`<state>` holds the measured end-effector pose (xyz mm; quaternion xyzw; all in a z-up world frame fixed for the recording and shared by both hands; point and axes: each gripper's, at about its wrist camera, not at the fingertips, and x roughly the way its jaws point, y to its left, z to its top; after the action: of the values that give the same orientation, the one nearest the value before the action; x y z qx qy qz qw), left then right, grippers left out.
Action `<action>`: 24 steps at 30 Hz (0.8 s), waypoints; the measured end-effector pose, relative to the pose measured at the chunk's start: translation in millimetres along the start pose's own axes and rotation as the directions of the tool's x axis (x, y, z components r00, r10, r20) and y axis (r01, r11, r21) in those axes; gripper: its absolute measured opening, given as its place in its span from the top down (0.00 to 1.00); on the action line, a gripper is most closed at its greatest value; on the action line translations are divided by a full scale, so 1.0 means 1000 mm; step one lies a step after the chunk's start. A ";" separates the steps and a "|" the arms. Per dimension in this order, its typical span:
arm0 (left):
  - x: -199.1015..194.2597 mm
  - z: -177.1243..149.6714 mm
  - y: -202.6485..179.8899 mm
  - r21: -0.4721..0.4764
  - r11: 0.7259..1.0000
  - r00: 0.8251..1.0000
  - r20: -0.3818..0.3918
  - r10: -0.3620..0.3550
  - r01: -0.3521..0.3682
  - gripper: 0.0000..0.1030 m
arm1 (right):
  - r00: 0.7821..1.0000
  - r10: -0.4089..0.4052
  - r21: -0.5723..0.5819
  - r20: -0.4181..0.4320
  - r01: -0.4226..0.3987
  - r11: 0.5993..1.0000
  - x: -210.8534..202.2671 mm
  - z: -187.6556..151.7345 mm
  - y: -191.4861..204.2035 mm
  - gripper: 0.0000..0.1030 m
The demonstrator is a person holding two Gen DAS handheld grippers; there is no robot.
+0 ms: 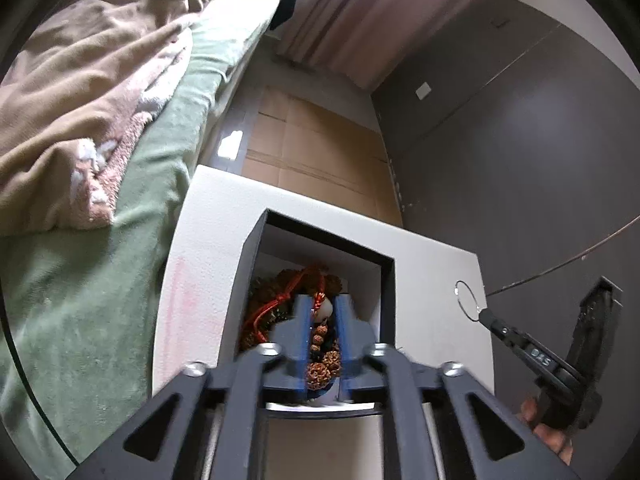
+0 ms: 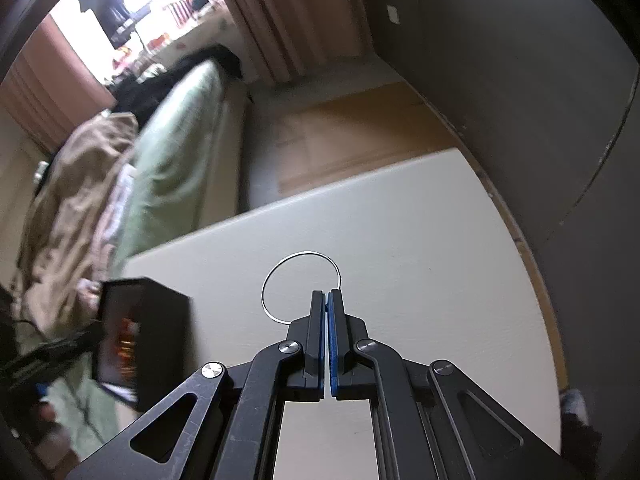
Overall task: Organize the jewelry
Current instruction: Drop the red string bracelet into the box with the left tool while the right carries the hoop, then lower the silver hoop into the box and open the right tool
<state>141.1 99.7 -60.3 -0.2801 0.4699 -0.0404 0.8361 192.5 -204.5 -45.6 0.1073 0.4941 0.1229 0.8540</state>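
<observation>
A black jewelry box [image 1: 320,248] with a white lining stands on the white table [image 1: 200,260]. My left gripper [image 1: 323,304] reaches into it and is shut on a strand of brown rudraksha beads [image 1: 322,360] with red cord [image 1: 276,304]. My right gripper [image 2: 327,294] is shut on a thin silver wire bangle [image 2: 298,258] and holds it just above the table [image 2: 400,240]. In the left wrist view the bangle [image 1: 466,300] and right gripper [image 1: 486,316] hang to the right of the box. The box [image 2: 144,332] appears blurred at left in the right wrist view.
A bed with a green sheet [image 1: 100,280] and a crumpled beige blanket [image 1: 80,100] lies left of the table. A dark wall [image 1: 520,160] runs along the right. Flattened cardboard [image 1: 312,140] covers the floor beyond the table. Pink curtains [image 1: 380,12] hang at the far end.
</observation>
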 end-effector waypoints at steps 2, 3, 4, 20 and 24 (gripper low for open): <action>-0.009 -0.001 0.001 -0.011 1.000 0.999 0.040 -0.017 0.018 0.34 | 0.999 0.049 -0.002 0.024 -0.049 0.999 -0.011 0.001 0.005 0.97; -0.017 -0.002 0.002 -0.017 1.000 0.997 0.076 -0.021 0.022 0.32 | 0.997 0.071 -0.005 0.033 -0.071 0.997 -0.015 0.000 0.009 0.97; -0.024 -0.002 0.003 -0.018 1.000 0.994 0.103 -0.024 0.026 0.31 | 0.995 0.094 -0.009 0.041 -0.094 0.996 -0.017 0.000 0.012 0.97; -0.055 0.005 0.027 -0.064 0.998 0.982 0.187 -0.017 0.029 0.31 | 0.941 0.340 -0.089 0.012 -0.337 0.937 -0.011 -0.022 0.103 0.97; -0.057 0.008 0.030 -0.067 0.997 0.981 0.194 -0.022 0.036 0.31 | 0.943 0.331 -0.119 -0.037 -0.333 0.936 0.006 -0.026 0.124 0.96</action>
<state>109.9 147.1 -28.6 -0.3186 0.3837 -0.0087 0.8667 160.1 -84.0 -25.2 0.1350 0.4676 0.2962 0.8218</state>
